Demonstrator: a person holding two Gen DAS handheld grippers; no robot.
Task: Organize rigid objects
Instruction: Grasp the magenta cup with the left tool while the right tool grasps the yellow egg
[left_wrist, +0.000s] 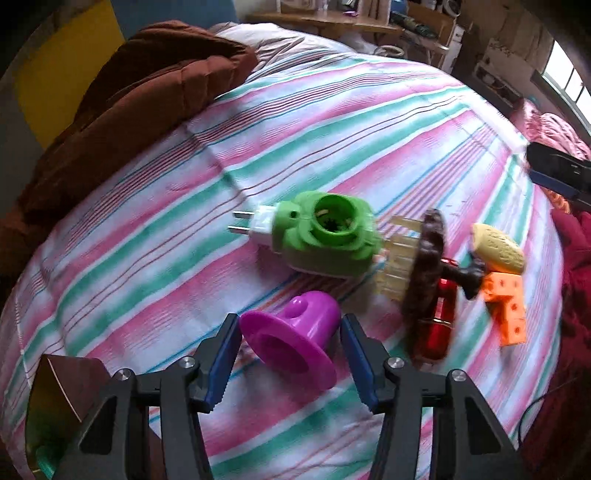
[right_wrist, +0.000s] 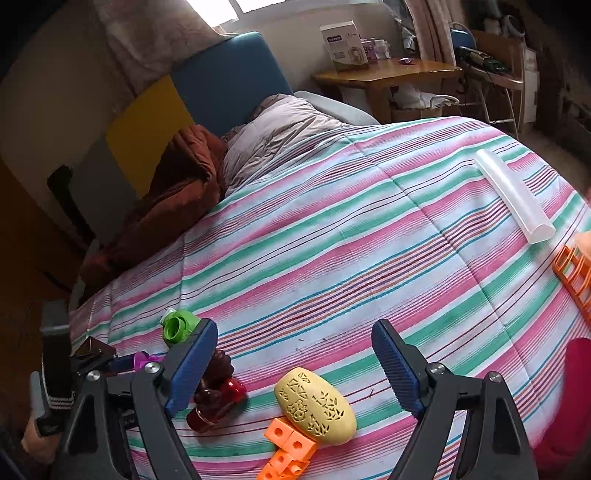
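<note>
Several small rigid objects lie grouped on a striped bedspread (left_wrist: 332, 122). In the left wrist view my left gripper (left_wrist: 290, 349) is open, its jaws on either side of a purple plastic cup (left_wrist: 291, 334) lying on its side, not clamped. Beyond it lie a green plug-in device (left_wrist: 325, 236), a brown comb-like piece (left_wrist: 424, 266), a red object (left_wrist: 439, 317), a yellow patterned oval (left_wrist: 498, 247) and orange linked cubes (left_wrist: 506, 306). In the right wrist view my right gripper (right_wrist: 295, 354) is open and empty above the yellow oval (right_wrist: 314, 406) and orange cubes (right_wrist: 288, 454).
A brown blanket (left_wrist: 140, 103) and grey pillow (right_wrist: 280, 125) lie at the head of the bed. A white tube (right_wrist: 513, 195) and an orange frame (right_wrist: 576, 277) lie at the right. A red cloth (right_wrist: 569, 398) is at the bed's right edge. A wooden table (right_wrist: 384, 74) stands beyond.
</note>
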